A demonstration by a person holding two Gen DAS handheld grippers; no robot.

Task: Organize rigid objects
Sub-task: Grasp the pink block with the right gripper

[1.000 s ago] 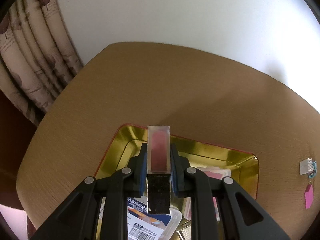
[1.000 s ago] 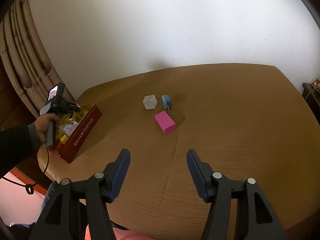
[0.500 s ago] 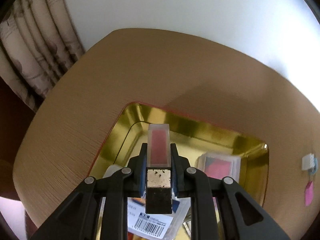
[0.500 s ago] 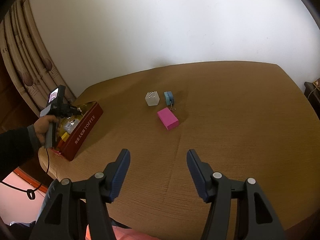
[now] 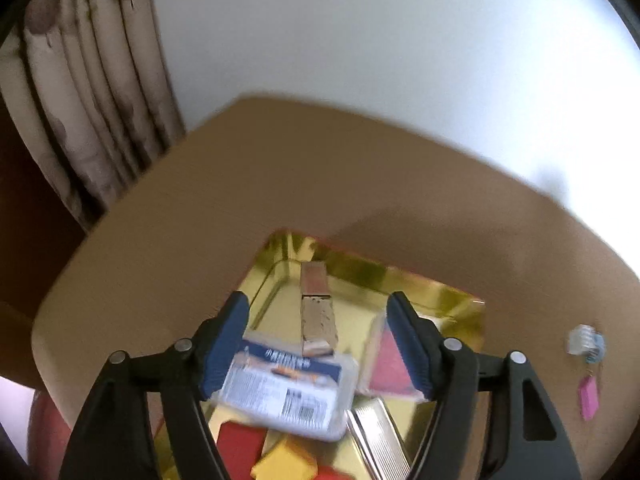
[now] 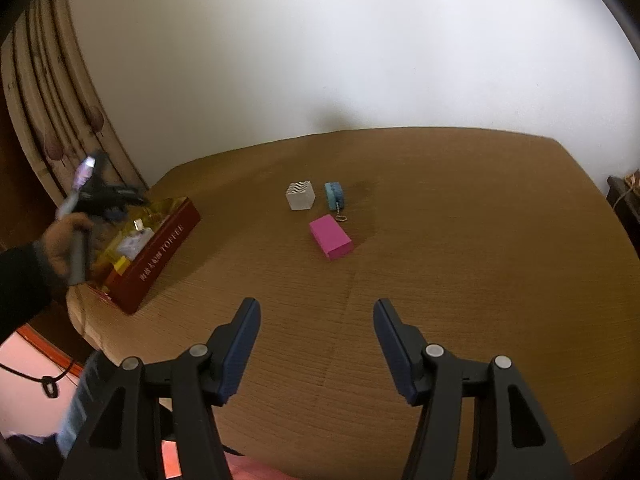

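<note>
Left hand-held gripper (image 5: 318, 344): jaws opening, spread wide, with nothing pressed between the pads; it hangs over the gold-lined tin.
Released item: a slim block with a clear pink-tinted top and a dark speckled base (image 5: 317, 312) stands in the tin between the spread fingers, touching neither pad.
Tin (image 6: 168, 240): red outside, gold inside, lettered "TOFFEE" on its long wall; it sits at the desk's left end, its near corner close to the desk edge.
Tin contents: a clear packet with a blue label and barcode (image 5: 286, 388), a pink-filled clear case (image 5: 386, 364), a ribbed silver piece (image 5: 378, 436), and red and yellow blocks (image 5: 286, 460) crowd the near half; the far half shows bare gold floor around the slim block.
Right hand-held gripper (image 6: 316, 344): released, jaws apart and holding nothing, poised above the desk's near edge.
Loose items: a white zigzag-topped cube (image 6: 300, 196), a blue charm on a chain (image 6: 335, 196) just beside it, and a pink box (image 6: 330, 237) near both, clustered mid-desk, well apart from the tin.
Desk (image 6: 460, 260): wide bare wood to the right of the cluster and between it and the right hand-held gripper; the far edge meets a white wall.
Left border: curtain (image 5: 84, 120) hangs just past the desk's left corner.
</note>
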